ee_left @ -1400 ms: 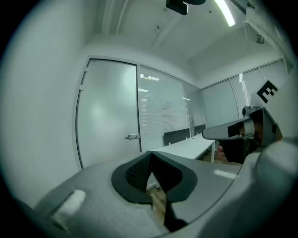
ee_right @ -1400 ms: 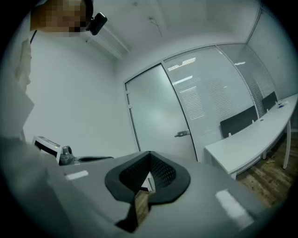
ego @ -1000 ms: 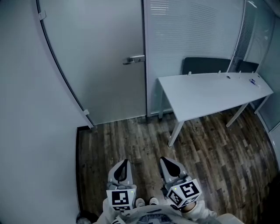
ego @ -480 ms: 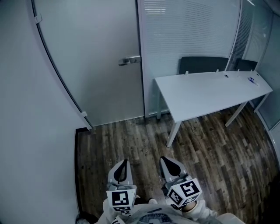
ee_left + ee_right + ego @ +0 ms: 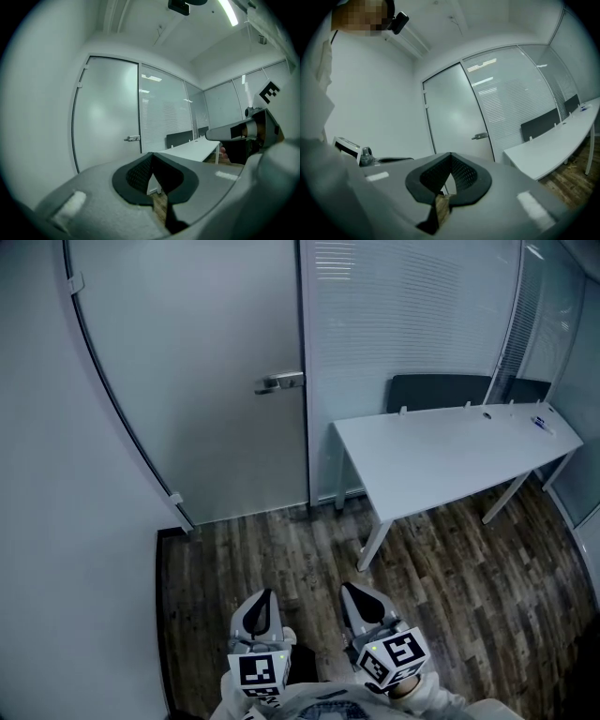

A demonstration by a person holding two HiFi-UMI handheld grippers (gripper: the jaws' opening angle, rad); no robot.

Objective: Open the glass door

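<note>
- Approach is the step in hand, as I judge it: the glass door (image 5: 206, 381) stands shut at the far left of the room, and both tools are held low and near, well apart from it.
- Left gripper (image 5: 263, 604) has its jaws pressed together with nothing between them. Right gripper (image 5: 360, 600) is the same, pads meeting at the tips, empty.
- Handle (image 5: 279, 382), a small metal lever, sits at the door's right edge, beside the slatted glass partition (image 5: 403, 334). Hinges (image 5: 175, 500) show on the left edge, so the right side should swing.
- Right gripper looks the better placed for the lever. Its jaws would need to spread before arrival, then close across the lever's bar, not its base plate.
- Pressing the lever down before pulling or pushing should free the latch. A firm hold matters, as smooth metal may slip.
- White table (image 5: 450, 456) stands just right of the doorway, so a path along the bare wooden floor (image 5: 253, 549) keeps the elbows free.
- Which way the door swings cannot be told, and the frosted glass hides whatever is beyond.
- Lever is too small in every view to show a lock or keyhole.
- Hands behind the marker cubes are cut off by the near edge of the head view.
</note>
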